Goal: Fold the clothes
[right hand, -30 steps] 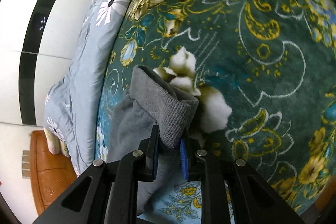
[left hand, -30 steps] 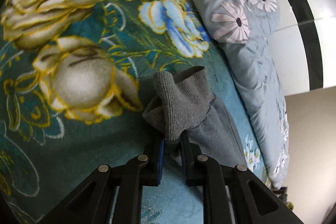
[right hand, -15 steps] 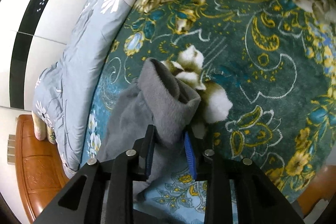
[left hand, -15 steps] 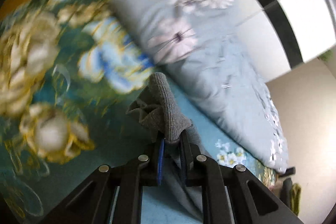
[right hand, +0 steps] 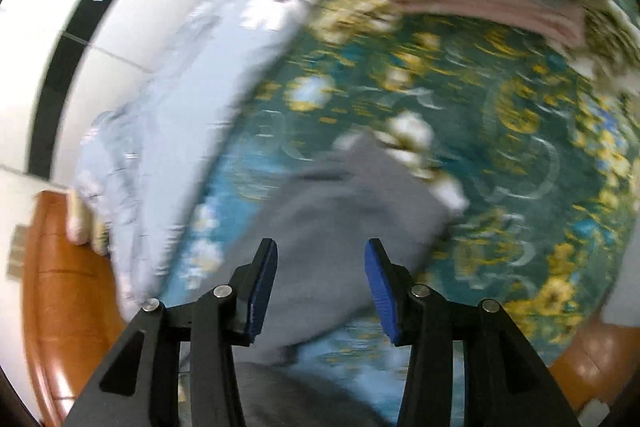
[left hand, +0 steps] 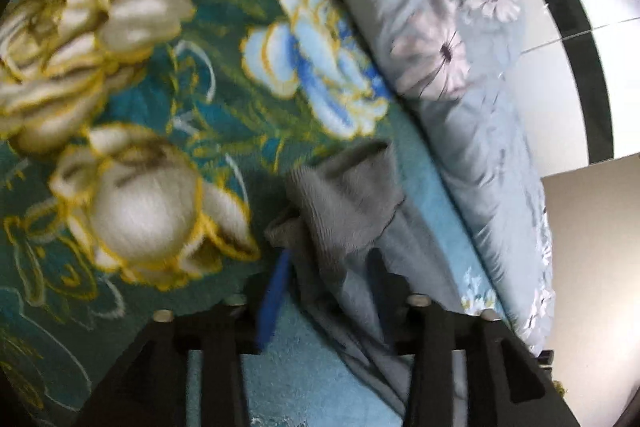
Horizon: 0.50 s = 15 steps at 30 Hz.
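The grey garment (left hand: 344, 203) lies on the bed's floral blanket (left hand: 168, 115) just ahead of our 2 grippers, left gripper (left hand: 328, 291) and right gripper (right hand: 320, 283); their jaws, just opening, stand apart, gripping nothing. A pale quilt (left hand: 472, 115) lies beyond.

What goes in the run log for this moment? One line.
task: fold clothes | left gripper: just opened, grey garment between jaws, unpinched | right gripper: just opened, above garment | surface: floral blanket

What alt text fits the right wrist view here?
The right hand-held gripper is open above a grey garment lying on a teal floral blanket, its jaws just having opened. A pale blue quilt lies left.
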{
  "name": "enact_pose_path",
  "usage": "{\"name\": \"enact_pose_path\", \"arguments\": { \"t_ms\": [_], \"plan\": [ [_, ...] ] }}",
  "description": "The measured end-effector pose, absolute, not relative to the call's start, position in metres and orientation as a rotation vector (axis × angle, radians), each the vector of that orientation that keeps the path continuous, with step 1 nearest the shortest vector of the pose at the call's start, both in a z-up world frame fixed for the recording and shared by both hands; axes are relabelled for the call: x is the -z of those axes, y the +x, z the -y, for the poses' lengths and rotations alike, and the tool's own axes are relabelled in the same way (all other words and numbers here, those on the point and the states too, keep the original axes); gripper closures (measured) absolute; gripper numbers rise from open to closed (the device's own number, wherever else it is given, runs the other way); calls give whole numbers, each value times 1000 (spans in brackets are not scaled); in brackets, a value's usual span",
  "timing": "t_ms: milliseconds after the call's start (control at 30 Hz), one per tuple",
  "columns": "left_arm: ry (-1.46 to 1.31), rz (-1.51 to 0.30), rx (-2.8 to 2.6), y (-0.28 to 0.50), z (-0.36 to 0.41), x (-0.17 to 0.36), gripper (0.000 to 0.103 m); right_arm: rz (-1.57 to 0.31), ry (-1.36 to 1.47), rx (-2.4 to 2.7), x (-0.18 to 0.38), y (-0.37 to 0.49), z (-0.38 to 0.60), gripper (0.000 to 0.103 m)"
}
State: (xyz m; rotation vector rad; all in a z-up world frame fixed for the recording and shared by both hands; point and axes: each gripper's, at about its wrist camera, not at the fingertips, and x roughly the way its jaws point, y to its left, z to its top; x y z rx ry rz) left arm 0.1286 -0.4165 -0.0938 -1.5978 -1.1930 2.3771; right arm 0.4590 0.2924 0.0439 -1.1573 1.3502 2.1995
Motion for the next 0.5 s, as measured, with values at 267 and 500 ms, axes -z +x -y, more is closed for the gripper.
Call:
{"name": "enact_pose_path", "arguments": {
  "t_ms": [267,500],
  "plan": [
    [-1637,1169,-2404,106,416,94,57,-1623,-1111,-2492,-69,391,-205,52],
    [-1619,698,-2601,104,381,66,95,-1684,-1398,-2460,-34,328,-126,52]
  ]
}}
